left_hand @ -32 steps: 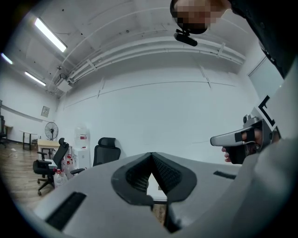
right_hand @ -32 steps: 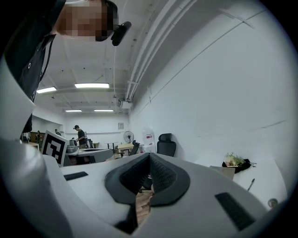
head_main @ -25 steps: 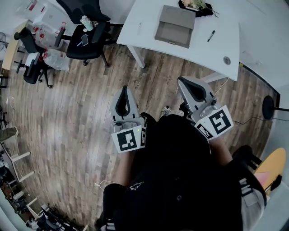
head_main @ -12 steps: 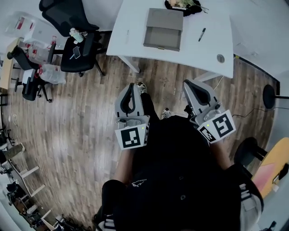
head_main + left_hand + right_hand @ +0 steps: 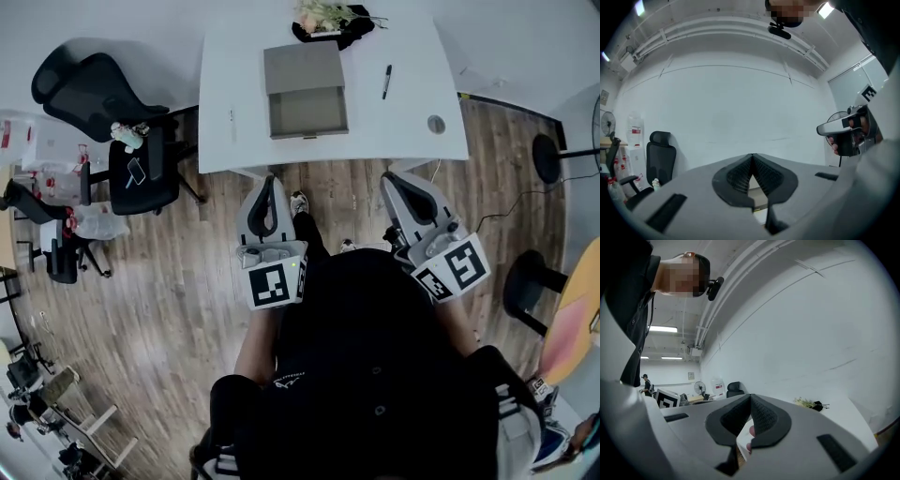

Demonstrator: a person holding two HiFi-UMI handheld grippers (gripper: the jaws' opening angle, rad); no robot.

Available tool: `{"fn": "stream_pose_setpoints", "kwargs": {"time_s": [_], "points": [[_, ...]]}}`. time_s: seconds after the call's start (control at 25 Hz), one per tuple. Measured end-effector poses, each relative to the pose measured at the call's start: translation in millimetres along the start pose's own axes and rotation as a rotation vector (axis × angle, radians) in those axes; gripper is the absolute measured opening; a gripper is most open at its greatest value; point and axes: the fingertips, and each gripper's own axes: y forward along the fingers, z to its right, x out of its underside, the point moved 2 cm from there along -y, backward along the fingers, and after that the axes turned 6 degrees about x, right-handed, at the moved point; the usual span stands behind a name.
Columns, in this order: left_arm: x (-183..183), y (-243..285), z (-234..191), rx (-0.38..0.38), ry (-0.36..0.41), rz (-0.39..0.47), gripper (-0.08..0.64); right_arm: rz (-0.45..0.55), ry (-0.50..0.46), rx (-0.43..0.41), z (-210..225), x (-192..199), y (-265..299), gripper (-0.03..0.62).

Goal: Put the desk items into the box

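Left gripper (image 5: 269, 184) and right gripper (image 5: 397, 180), each held low in front of the person's dark-clothed torso, marker cubes toward the body and jaws pointing at the white desk (image 5: 412, 108). In the left gripper view the two dark ribbed jaws of the left gripper (image 5: 752, 158) meet at their tips with nothing held between them; the right gripper view shows the right gripper (image 5: 750, 398) likewise brought together at the tips and empty. Both tools hang over the wooden floor (image 5: 187, 281), just short of the desk's near edge. On the desk, the grey box (image 5: 307, 111) lies open, its lid folded back toward the wall. A black pen (image 5: 386, 82) lies to the right of the box, apart from it, and a small round disc (image 5: 436, 124) rests nearer the right front corner. A plant on a dark base (image 5: 328, 17) stands behind the box. A black office chair (image 5: 131, 169) stands left of the desk.
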Motion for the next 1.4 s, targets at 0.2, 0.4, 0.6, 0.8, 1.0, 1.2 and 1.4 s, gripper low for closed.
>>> {"fn": "stream_pose_setpoints", "kwargs": {"time_s": [0.2, 0.4, 0.6, 0.8, 1.0, 1.2, 1.4], "points": [[5.9, 46.8, -42.1, 0.033, -0.007, -0.018, 0.008, -0.022, -0.003, 0.027, 6.3, -1.0, 55.5, -0.002], [13.5, 84.4, -90.2, 0.074, -0.035, -0.038, 0.008, -0.055, -0.03, 0.06, 3.1, -0.2, 114.8, -0.002], [25.7, 114.8, -134.8, 0.102, -0.042, -0.06, 0.008, -0.057, -0.044, 0.092, -3.8, -1.4, 168.3, -0.002], [58.8, 145.2, -178.7, 0.097, -0.064, -0.12, 0.008, -0.062, -0.066, 0.106, -11.4, 0.9, 216.2, -0.002], [97.7, 162.0, -217.9, 0.097, -0.06, -0.205, 0.008, -0.066, -0.07, 0.119, -21.0, 4.7, 253.7, -0.002], [146.7, 170.5, -252.4, 0.058, -0.088, -0.317, 0.008, -0.086, -0.079, 0.125, -30.6, 11.7, 282.2, -0.002], [199.4, 179.9, -269.0, 0.034, -0.122, -0.433, 0.008, -0.128, -0.099, 0.13, -32.7, 17.9, 302.9, -0.002]]}}
